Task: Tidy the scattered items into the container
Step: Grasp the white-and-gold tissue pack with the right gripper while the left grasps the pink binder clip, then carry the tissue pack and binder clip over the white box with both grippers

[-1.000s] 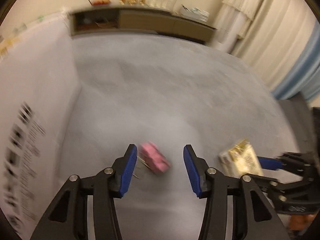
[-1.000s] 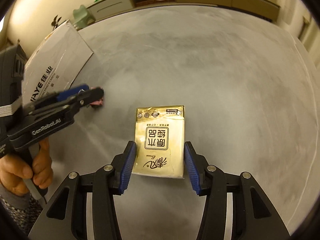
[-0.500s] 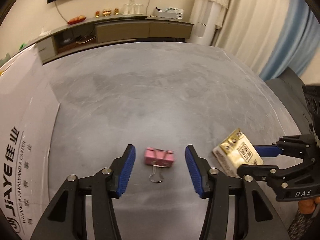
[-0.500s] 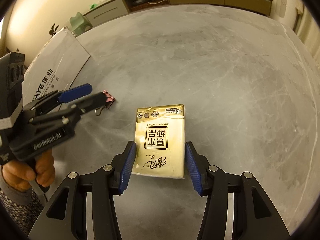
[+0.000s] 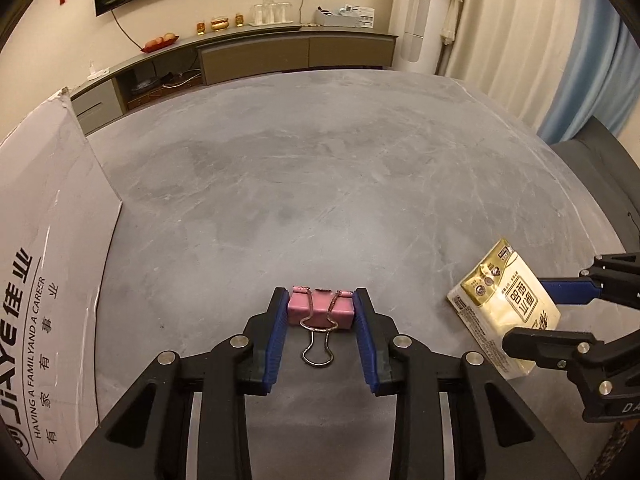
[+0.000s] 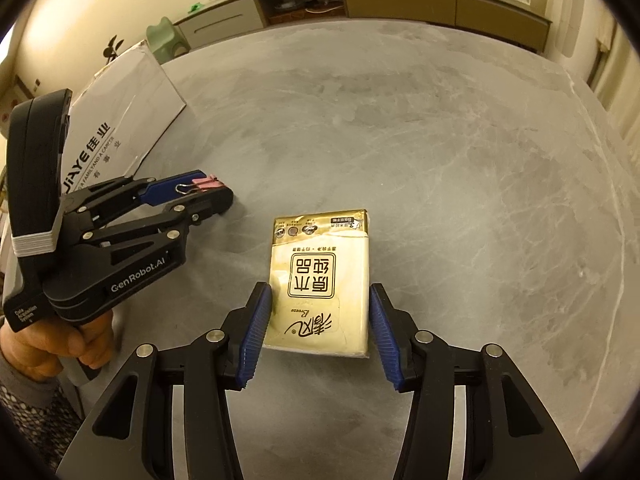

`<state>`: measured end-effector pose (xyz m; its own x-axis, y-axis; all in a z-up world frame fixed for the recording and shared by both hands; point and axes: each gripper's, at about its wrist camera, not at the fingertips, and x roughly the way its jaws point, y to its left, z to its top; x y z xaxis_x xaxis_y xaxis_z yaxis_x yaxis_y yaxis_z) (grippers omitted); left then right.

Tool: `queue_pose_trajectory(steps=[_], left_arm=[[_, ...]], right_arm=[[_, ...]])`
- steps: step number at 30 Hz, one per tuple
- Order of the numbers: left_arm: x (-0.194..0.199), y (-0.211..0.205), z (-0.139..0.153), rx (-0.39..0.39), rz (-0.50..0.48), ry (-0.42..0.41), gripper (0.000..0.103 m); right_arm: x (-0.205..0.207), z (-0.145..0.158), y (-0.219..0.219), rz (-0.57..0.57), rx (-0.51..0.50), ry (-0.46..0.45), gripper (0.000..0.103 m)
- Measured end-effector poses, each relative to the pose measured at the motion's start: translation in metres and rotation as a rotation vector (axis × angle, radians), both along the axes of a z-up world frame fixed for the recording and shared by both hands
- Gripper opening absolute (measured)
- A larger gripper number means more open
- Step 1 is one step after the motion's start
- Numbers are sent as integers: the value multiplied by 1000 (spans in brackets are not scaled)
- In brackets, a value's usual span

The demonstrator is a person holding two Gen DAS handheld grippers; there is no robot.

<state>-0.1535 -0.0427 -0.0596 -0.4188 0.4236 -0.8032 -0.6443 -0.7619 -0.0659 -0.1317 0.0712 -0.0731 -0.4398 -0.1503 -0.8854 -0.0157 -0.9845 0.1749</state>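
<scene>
Between the left gripper's pads: both items gripped, neither yet in the box.

On the grey desk [image 5: 320,160], the left gripper [image 5: 321,312] is pinching the pink binder clip [image 5: 322,311] by its body, the wire handle trailing back toward the camera. The right gripper [image 6: 316,322] brackets the golden tissue pack [image 6: 320,284]; its left pad touches the pack, its right pad sits just beside it, so that grasp looks unfinished. The white cardboard box [image 5: 44,280], presumably the container, stands to the left of the left gripper, and its inside is out of sight. By this reading nothing has been put away: lifting, carrying and dropping both items remain.
</scene>
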Motion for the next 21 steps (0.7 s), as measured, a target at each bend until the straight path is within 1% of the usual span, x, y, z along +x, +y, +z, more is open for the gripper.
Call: queue_pose_trajectory(steps=[6,8,15,16,17,19,21], left_arm=[[0,-8,12,33,12,10,34],[0,-9,17,46,10,10,34],[5,-15,36,89,7,29,34],[5,-17,39,95,10,32,34],[6,-18,42,100,14,35,34],[5,-22,47,114,24,38,34],[5,-27,54,127,33,43,34]], right_arm=[[1,3,-3,-5,5,20,48],[1,5,-5,-3,14,28,45],[2,14,-14,12,50,70,42],[2,15,-15,14,54,75,36],[2,16,-17,17,58,78,21],[1,17,-19,22,67,83,15],[0,14,-20,25,69,76,15]])
